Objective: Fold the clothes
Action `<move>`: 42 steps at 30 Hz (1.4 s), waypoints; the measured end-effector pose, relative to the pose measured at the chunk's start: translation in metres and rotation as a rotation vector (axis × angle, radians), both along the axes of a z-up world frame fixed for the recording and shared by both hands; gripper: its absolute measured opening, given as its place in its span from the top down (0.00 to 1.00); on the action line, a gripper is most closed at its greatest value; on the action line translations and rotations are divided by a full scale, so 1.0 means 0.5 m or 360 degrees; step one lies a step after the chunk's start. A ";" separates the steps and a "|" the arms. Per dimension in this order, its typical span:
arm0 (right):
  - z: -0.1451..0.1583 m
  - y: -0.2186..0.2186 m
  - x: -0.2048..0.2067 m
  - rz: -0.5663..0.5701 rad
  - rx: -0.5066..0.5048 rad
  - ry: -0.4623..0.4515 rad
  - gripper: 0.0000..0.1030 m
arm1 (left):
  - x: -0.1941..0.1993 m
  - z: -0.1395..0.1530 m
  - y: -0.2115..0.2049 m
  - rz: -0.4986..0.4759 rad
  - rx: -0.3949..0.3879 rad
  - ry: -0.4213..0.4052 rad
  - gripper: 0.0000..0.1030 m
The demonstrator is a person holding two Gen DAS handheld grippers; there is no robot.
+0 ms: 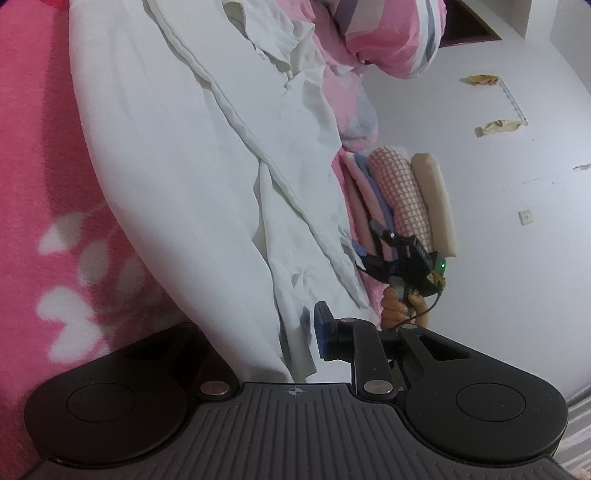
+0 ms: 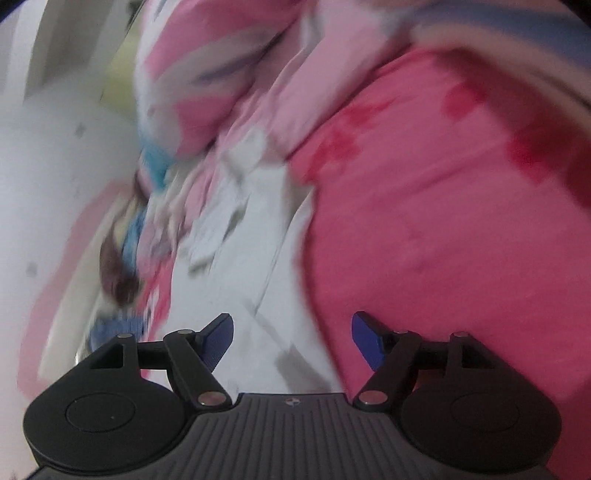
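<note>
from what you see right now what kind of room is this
Most likely a bedroom, with the work done on a bed. A fuzzy pink blanket covers the surface, a pink striped quilt is bunched at the far end, and rolled bedding or pillows lie against a white wall. A white garment is spread out.

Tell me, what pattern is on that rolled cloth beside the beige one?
Small pink-and-white checks on the rolled cloth, clearest in the left wrist view.

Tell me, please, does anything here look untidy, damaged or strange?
The white garment lies crumpled on the pink blanket, its far end bunched, not yet folded. The left gripper is shut on its near edge. Scraps of old tape peel from the white wall. The right wrist view is too blurred to judge.
</note>
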State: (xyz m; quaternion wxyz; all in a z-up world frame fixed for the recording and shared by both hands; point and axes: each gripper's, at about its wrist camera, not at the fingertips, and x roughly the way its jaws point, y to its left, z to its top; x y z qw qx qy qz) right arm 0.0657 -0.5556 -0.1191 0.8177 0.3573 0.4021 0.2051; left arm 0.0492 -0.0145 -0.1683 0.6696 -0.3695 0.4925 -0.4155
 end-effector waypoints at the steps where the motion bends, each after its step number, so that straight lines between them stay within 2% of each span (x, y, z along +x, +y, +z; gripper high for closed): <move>1: 0.003 0.007 0.000 0.0061 -0.0017 -0.0011 0.28 | 0.000 -0.001 0.000 0.0000 -0.0009 0.0005 0.80; 6: -0.003 0.021 0.032 0.0203 0.0048 0.0008 0.28 | 0.001 -0.008 0.000 -0.0001 -0.0052 0.0027 0.80; 12: -0.006 0.076 0.093 0.0381 0.0091 -0.0033 0.28 | 0.000 -0.007 -0.003 0.0001 -0.0042 0.0023 0.80; 16: -0.003 0.105 0.079 0.0488 0.0099 -0.0028 0.30 | -0.002 -0.005 -0.007 0.0005 -0.0024 0.0003 0.80; 19: 0.000 0.127 0.068 0.0568 0.0105 -0.0024 0.45 | -0.008 0.006 -0.021 0.0023 0.0057 -0.0061 0.81; 21: 0.002 0.141 0.060 0.0616 0.0108 -0.0022 0.64 | -0.015 0.019 -0.036 0.0027 0.0152 -0.0134 0.87; 23: 0.001 0.145 0.040 0.0559 0.0094 -0.0014 0.76 | -0.024 0.030 -0.044 0.0028 0.0215 -0.0180 0.91; 26: 0.002 0.150 0.012 0.0460 0.0059 -0.0010 0.90 | -0.030 0.035 -0.038 0.0010 0.0211 -0.0138 0.95; 32: 0.041 0.188 -0.063 0.0308 -0.0078 -0.0117 0.96 | -0.037 0.060 -0.002 0.0008 0.0212 -0.0111 0.97; 38: 0.094 0.209 -0.136 0.0296 -0.0081 -0.0211 0.97 | -0.075 0.112 0.038 -0.0002 0.0194 -0.0189 0.97; 42: 0.112 0.221 -0.200 0.0284 -0.0044 -0.0235 0.97 | -0.116 0.136 0.067 -0.0013 0.0147 -0.0192 0.97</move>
